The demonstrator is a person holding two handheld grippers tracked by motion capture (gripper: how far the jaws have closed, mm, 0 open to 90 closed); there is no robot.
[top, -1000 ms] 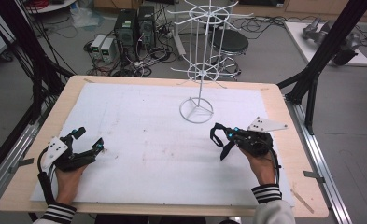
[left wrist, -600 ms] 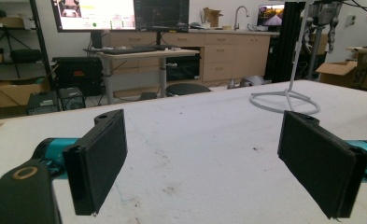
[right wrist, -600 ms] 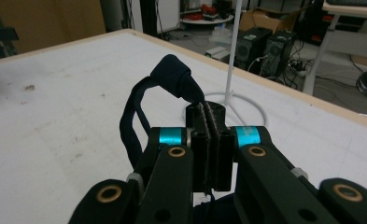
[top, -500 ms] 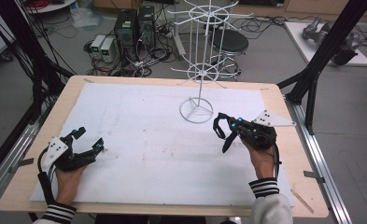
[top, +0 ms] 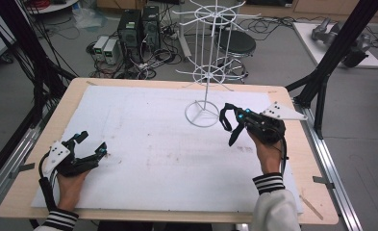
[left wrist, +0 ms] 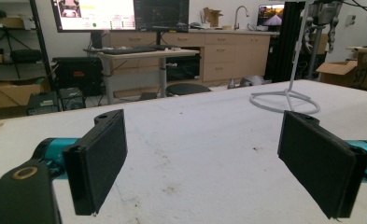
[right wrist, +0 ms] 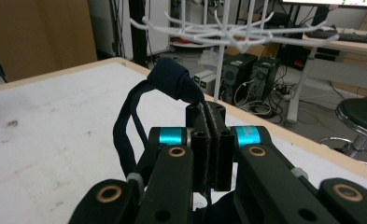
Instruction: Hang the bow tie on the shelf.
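A dark blue fabric loop [right wrist: 168, 83] hangs from my right gripper [right wrist: 208, 111], whose jaws are pressed shut on one end of it. In the high view the right gripper [top: 236, 117] is held above the white mat, just right of the ring base of a white wire rack [top: 206, 77], and the loop [top: 224, 122] droops from its tip. The rack's lower arms [right wrist: 228, 31] spread just beyond the loop. My left gripper [top: 93, 143] rests low at the mat's near left, jaws wide apart and nothing between them [left wrist: 204, 158].
A white mat [top: 143, 144] covers the wooden table [top: 76, 91]. The rack's base ring [left wrist: 286, 100] stands far ahead of the left gripper. Black frame posts [top: 331, 53] rise at both sides; computers and cables lie on the floor behind.
My right gripper has moved away from the person and a little left, toward the rack's base, carrying the loop. The left gripper has stayed put.
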